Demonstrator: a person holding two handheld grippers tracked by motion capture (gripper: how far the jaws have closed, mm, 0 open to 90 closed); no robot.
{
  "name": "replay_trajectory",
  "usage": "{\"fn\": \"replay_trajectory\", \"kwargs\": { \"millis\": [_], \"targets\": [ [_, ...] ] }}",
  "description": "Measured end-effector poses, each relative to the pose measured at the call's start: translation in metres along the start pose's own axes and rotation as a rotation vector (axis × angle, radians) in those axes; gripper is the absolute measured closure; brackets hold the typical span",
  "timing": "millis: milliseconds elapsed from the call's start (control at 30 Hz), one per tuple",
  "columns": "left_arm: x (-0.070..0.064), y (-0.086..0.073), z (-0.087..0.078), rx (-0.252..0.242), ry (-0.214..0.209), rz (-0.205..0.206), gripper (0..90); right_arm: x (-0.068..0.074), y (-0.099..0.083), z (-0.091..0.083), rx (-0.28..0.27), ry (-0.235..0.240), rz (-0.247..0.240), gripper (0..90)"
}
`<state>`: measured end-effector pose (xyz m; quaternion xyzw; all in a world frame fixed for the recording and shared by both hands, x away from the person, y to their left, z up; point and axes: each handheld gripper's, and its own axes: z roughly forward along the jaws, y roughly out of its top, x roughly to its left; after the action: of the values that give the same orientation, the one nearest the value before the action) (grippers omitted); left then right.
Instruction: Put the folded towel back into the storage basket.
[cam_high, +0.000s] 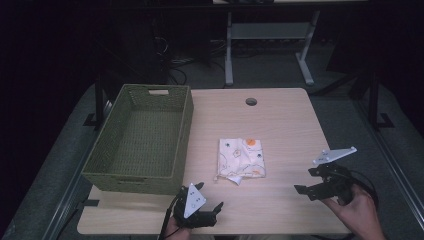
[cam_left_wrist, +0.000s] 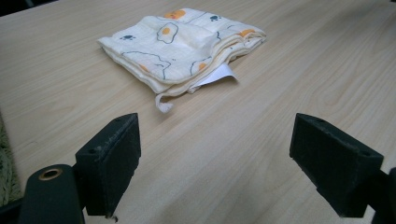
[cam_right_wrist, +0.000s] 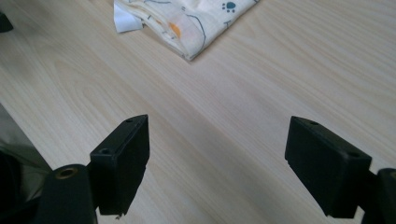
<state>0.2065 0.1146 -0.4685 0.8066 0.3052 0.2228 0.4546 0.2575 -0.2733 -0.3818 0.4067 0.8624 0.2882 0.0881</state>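
The wooden table (cam_high: 285, 120) lay mostly bare across the centre and right of the high view, leaving wide room to pass. The one tall obstacle was the green woven basket (cam_high: 141, 140) at the left of the frame, its walls standing along the table's left side; its inside was open from above. A folded printed cloth (cam_high: 241, 158) lay flat near the middle, low enough to pass over. Bare wood separated it from the left gripper (cam_high: 200, 199) at the bottom edge and from the right gripper (cam_high: 311, 181) at lower right, both with jaws spread wide. A small round hole (cam_high: 251, 102) sat near the far edge.
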Motion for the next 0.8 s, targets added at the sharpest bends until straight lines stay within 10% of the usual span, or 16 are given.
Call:
{"fn": "replay_trajectory", "kwargs": {
  "millis": [800],
  "targets": [
    [-0.001, -0.001, -0.001, -0.014, 0.001, 0.001, 16.7, 0.019, 0.083, 0.036, 0.096, 0.071, -0.029, 17.2]
  ]
}}
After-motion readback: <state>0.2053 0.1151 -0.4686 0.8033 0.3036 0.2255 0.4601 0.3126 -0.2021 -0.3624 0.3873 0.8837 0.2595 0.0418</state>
